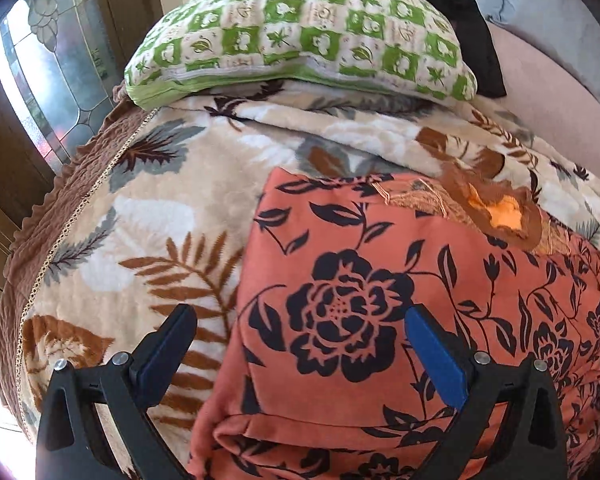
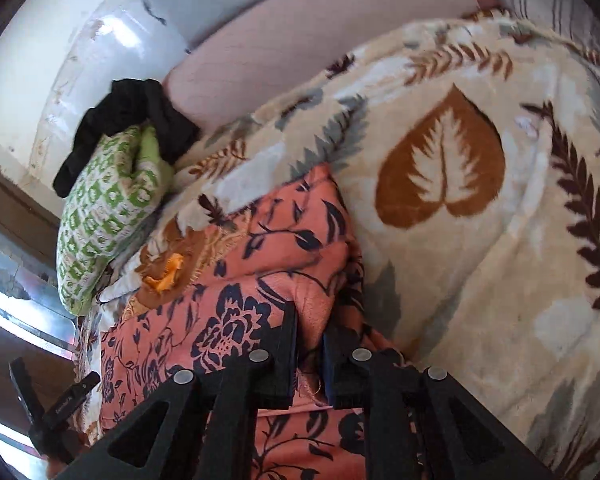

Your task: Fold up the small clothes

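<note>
Two claws work an orange floral garment (image 1: 380, 280) on the blanket (image 1: 148, 208): left claw (image 1: 300, 332) released above it, right claw (image 2: 308, 336) seemingly pinching its edge.

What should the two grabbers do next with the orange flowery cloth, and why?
Probably let the right gripper release and lift clear. Its jaws stand nearly together with a fold of the orange cloth with black flowers between them, and the cloth already lies doubled over on the cream leaf-patterned blanket. The left gripper hangs open over the cloth's left edge, ready to take the next fold.
</note>
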A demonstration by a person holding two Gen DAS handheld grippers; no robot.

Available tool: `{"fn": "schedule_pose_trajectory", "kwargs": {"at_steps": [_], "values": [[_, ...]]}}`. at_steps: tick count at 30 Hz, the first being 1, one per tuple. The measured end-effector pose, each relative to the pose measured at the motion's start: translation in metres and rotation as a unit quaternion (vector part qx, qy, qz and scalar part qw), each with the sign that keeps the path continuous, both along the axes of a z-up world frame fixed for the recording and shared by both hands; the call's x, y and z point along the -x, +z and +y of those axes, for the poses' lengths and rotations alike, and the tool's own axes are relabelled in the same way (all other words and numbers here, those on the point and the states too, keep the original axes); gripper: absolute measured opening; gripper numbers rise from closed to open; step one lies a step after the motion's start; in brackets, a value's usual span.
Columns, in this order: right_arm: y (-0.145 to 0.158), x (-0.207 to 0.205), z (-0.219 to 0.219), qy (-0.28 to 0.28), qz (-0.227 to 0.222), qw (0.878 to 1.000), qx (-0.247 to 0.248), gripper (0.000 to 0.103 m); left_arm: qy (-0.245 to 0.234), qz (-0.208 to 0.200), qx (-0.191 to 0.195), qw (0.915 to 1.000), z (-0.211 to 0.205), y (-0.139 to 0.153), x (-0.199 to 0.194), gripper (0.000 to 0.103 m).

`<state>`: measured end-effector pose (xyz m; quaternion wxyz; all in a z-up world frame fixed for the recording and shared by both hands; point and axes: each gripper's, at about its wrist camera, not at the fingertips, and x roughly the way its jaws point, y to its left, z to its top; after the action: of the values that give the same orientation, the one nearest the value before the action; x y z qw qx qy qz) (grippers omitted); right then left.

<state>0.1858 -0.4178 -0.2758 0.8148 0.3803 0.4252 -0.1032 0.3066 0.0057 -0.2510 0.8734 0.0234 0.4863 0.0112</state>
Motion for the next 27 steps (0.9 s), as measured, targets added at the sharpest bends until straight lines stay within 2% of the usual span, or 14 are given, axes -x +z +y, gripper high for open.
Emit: {"fn": "schedule_pose_trajectory", "kwargs": {"at_steps": [2, 3, 5, 6, 9, 13, 14, 16, 18, 19, 21, 23, 25, 27], "values": [[-0.001, 0.004, -0.004, -0.008, 0.012, 1.000, -0.007, 0.028, -0.005, 0.011, -0.013, 0.9998, -0.007, -0.008, 0.000, 0.103], [0.002, 0.006, -0.004, -0.012, 0.019, 1.000, 0.007, 0.034, -0.007, 0.018, -0.020, 0.9996, -0.009, -0.013, -0.001, 0.103], [0.013, 0.012, -0.005, -0.026, 0.018, 0.998, 0.045, 0.063, -0.011, 0.038, -0.033, 0.9987, -0.013, -0.023, -0.001, 0.103], [0.020, 0.017, -0.005, -0.034, 0.007, 0.998, 0.060, 0.065, -0.010, 0.044, -0.033, 0.9984, -0.013, -0.027, -0.002, 0.103], [0.038, 0.025, -0.003, -0.031, -0.044, 0.995, 0.080, 0.065, -0.006, 0.050, -0.019, 0.9985, -0.011, -0.028, -0.002, 0.103], [0.052, 0.013, 0.020, 0.031, -0.098, 0.990, 0.095, 0.061, -0.002, 0.058, -0.006, 0.9983, -0.009, -0.030, -0.003, 0.103], [0.048, 0.008, 0.024, 0.048, -0.101, 0.990, 0.083, 0.054, -0.004, 0.060, -0.005, 0.9982, -0.009, -0.029, -0.003, 0.103], [0.028, -0.008, 0.030, 0.077, -0.066, 0.993, 0.053, 0.049, -0.012, 0.066, -0.005, 0.9977, -0.008, -0.029, -0.005, 0.103], [-0.008, -0.022, 0.032, 0.104, 0.022, 0.994, 0.017, 0.049, -0.016, 0.073, -0.001, 0.9972, -0.007, -0.030, -0.004, 0.103], [-0.014, -0.023, 0.035, 0.118, 0.028, 0.992, 0.019, 0.045, -0.017, 0.076, 0.000, 0.9970, -0.005, -0.030, -0.004, 0.103], [-0.003, -0.023, 0.041, 0.135, 0.033, 0.989, 0.045, 0.043, -0.018, 0.076, -0.003, 0.9969, -0.004, -0.028, -0.004, 0.103], [0.003, -0.023, 0.044, 0.149, 0.039, 0.987, 0.039, 0.042, -0.016, 0.062, -0.018, 0.9978, 0.000, -0.025, -0.007, 0.103], [0.011, -0.020, 0.040, 0.133, 0.011, 0.990, 0.042, 0.042, -0.021, 0.027, -0.042, 0.9985, -0.007, -0.015, -0.002, 0.103], [0.023, -0.019, 0.033, 0.117, -0.036, 0.992, 0.041, 0.042, -0.042, -0.002, -0.046, 0.9981, -0.016, -0.006, 0.004, 0.103]]}}
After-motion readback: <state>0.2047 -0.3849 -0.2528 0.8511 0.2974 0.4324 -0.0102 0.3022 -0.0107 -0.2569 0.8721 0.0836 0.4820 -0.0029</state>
